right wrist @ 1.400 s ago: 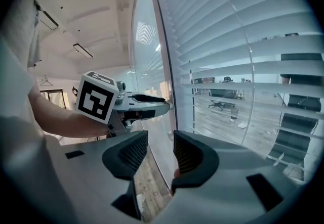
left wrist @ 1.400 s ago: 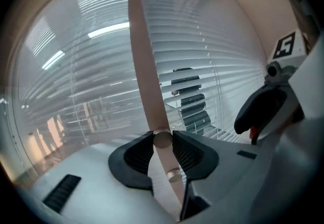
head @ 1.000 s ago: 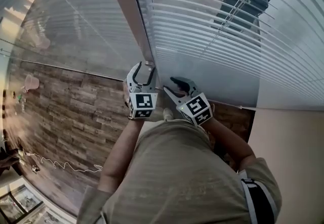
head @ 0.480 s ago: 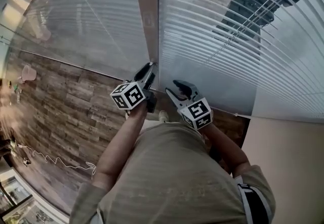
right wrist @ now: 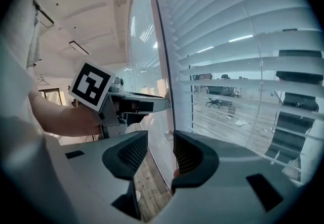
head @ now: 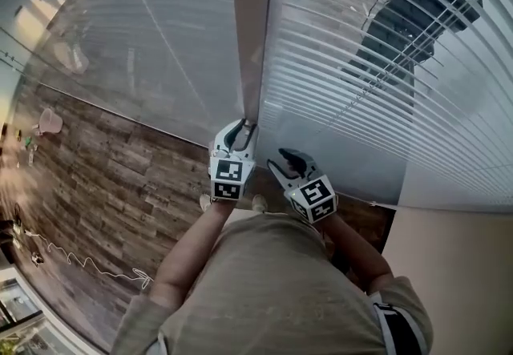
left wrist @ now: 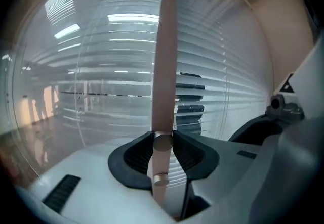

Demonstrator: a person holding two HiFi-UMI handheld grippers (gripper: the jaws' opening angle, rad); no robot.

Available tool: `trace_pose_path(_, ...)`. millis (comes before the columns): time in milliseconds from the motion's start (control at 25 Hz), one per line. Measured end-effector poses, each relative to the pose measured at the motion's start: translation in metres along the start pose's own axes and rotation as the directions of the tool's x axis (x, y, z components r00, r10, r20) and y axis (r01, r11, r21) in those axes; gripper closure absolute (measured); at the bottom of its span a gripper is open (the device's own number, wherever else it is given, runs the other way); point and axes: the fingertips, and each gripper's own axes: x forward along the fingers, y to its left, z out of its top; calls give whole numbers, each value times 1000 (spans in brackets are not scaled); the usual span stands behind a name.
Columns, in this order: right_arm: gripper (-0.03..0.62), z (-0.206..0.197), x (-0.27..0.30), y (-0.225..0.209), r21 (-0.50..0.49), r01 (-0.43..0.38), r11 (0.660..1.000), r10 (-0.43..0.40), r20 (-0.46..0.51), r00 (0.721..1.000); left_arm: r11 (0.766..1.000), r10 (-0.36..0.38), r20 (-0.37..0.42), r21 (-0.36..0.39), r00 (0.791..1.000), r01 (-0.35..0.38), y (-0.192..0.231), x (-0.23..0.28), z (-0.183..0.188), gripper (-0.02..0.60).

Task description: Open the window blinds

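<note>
blinds [head: 377,105] hang lowered over the window, just right of the wand [left wrist: 163,117]. left gripper [left wrist: 163,143] has just clamped onto the wand; right gripper [right wrist: 160,149] gapes empty. best to roll the wand steadily about its axis, without tugging down.

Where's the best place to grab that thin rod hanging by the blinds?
Low on the rod, coming in level from the room side: it hangs upright and slim, so the jaws can close across it. The left gripper has just closed on it there.
</note>
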Motion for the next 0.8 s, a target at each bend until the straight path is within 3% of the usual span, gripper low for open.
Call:
trace_pose_path(200,433,-2,-1,1,0,-3,1000,3,-3,1000,976,79,-37,208,996,-70,-3,1,-8,446)
trace_pose_path(360,433,-3,0,0,-1,-8,1000,8,-5,1000,892,152,-14,433,988,-131,-1,3,-11,445)
trace_pose_path(400,433,-4,0,0,-1,-10,1000,10,-7,1000,879,157,-14,459,987,-133,-2,4,-12,445)
trace_pose_path(480,433,-5,-2,-1,0,-12,1000,12,-9,1000,885,146,-51,453,988,-108,-2,6,-18,443)
trace_pose_path(600,433,-5,-3,-2,2,-13,1000,13,-8,1000,948,82,-126,317,989,-38,-1,6,-28,388)
trace_pose_path(680,433,-3,-4,-3,3,-14,1000,14,-5,1000,994,13,-107,110,994,-1,3,3,-27,377)
trace_pose_path(720,433,-3,-4,-3,3,-15,1000,15,-2,1000,999,-31,-81,-42,996,28,5,1,-25,377)
trace_pose_path(760,433,-2,-4,-4,3,-16,1000,16,0,1000,976,-79,-51,-209,996,66,7,-1,-24,377)
trace_pose_path(800,433,-2,-4,-4,3,-17,1000,17,1,1000,928,-121,-23,-358,992,105,9,-1,-26,371)
